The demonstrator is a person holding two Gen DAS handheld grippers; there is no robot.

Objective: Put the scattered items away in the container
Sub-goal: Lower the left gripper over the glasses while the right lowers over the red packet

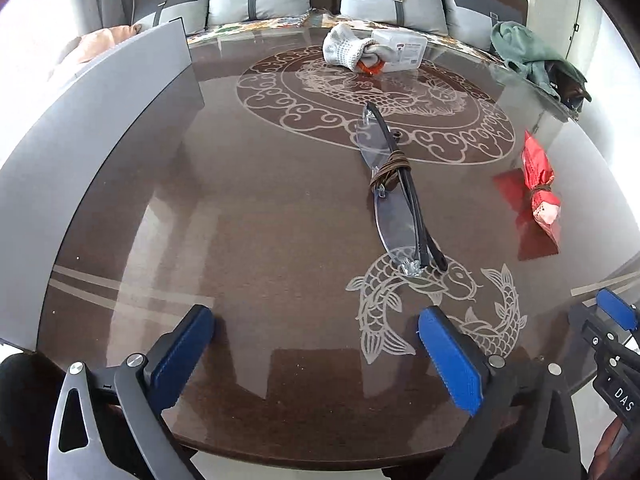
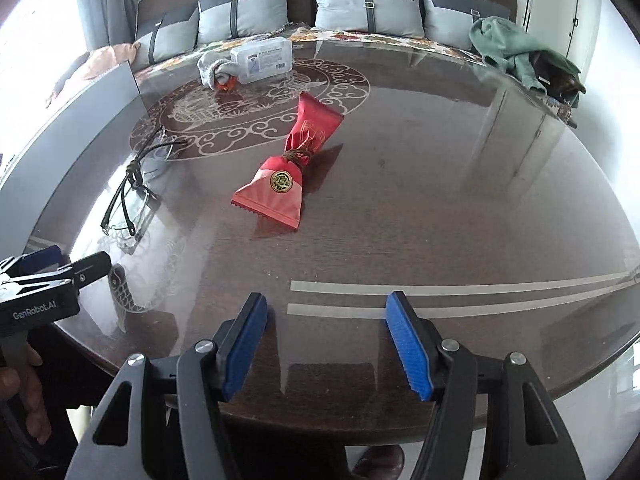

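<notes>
- One pair of glasses (image 1: 394,188), folded, with a brown cord wound round its middle, lies on the worktop (image 1: 260,208) ahead of the left gripper (image 1: 316,354).
- One red packet (image 2: 290,168), tied at its waist with brown cord, lies ahead of the right gripper (image 2: 326,344), well apart from the glasses.
- One white knitted glove (image 1: 346,50) and one white plastic box (image 1: 402,50) touch each other at the far edge.
- One grey container (image 1: 120,92) stands along the left side; its inside cannot be seen.
- One green cloth (image 2: 512,54) sits at the far right edge.
- Both jaws stand wide apart with nothing between them; the left pair is the wider.
- The worktop is dark wood under glossy glass, with pale dragon and fish patterns and two pale stripes.
- Four grey cushions (image 2: 244,10) line a sofa behind it.
</notes>
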